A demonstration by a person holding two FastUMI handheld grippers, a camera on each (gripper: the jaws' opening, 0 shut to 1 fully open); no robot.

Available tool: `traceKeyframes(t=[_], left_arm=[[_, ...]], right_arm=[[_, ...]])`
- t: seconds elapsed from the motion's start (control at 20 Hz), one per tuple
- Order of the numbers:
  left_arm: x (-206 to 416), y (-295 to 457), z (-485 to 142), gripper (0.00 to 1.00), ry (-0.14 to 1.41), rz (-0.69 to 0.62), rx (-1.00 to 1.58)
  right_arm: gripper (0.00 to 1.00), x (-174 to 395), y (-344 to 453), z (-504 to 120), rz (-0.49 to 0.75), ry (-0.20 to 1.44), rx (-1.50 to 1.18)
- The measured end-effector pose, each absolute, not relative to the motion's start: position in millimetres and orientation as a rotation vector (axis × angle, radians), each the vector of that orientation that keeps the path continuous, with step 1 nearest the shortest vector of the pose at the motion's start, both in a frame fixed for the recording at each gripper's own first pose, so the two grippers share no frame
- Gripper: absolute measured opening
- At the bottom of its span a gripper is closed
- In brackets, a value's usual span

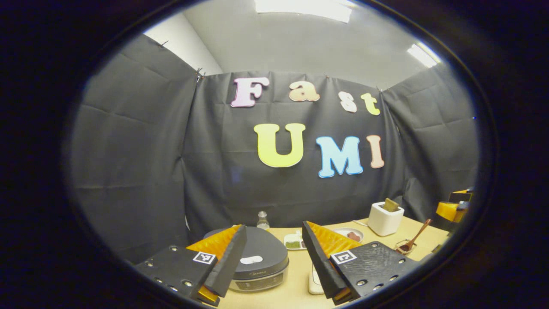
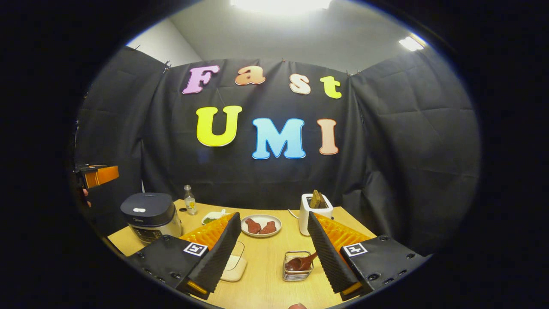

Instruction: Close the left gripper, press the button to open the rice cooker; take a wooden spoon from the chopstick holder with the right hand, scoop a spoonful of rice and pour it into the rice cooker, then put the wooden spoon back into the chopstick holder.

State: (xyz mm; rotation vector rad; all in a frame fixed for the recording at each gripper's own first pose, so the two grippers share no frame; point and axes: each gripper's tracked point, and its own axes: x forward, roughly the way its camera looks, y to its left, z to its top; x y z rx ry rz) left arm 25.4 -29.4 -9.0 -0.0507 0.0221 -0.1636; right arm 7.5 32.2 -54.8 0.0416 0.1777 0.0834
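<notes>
Left gripper point(image 1: 274, 262) fingers point(image 1: 227, 262) spread wide, nothing between them, held above the near-left part of the tabletop point(image 1: 296, 283). Rice cooker point(image 1: 257, 262) sits right below and ahead, lid down, white button point(image 1: 251, 259) on top untouched. Small white flat item point(image 1: 315, 283) lies on the tabletop between the fingers, partly hidden.

Right gripper point(image 2: 272, 253) fingers point(image 2: 328, 253) also released, empty, over the near middle of the tabletop point(image 2: 266, 283). Wire chopstick holder point(image 2: 297, 267) stands between them farther out, wooden spoon point(image 2: 300, 262) leaning in it, bowl down, handle pointing toward the right finger. Can't tell if the handle touches that finger.

Rest of the tabletop, right gripper view:
- rice cooker point(image 2: 150, 216) at the far left
- small bottle point(image 2: 190, 201) just behind it
- small white dish with greens point(image 2: 212, 218) beside the bottle
- plate with two reddish pieces point(image 2: 260, 225) mid-table
- white toaster point(image 2: 315, 212) with bread point(image 2: 316, 199) upright in the slot, right of the plate
- pale flat board point(image 2: 235, 266) near the left finger

Left gripper view shows spoon point(image 1: 414, 240) and holder point(image 1: 405, 246) off to the right, near the toaster point(image 1: 385, 219).
</notes>
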Motion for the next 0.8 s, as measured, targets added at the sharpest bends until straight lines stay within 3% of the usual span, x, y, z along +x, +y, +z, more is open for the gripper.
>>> traceKeyframes(t=[0.8], left_arm=[[0,-13,22,0.83,-0.051,-0.118,0.030]], right_arm=[[0.98,20,55,-29,0.161,0.106,0.074]])
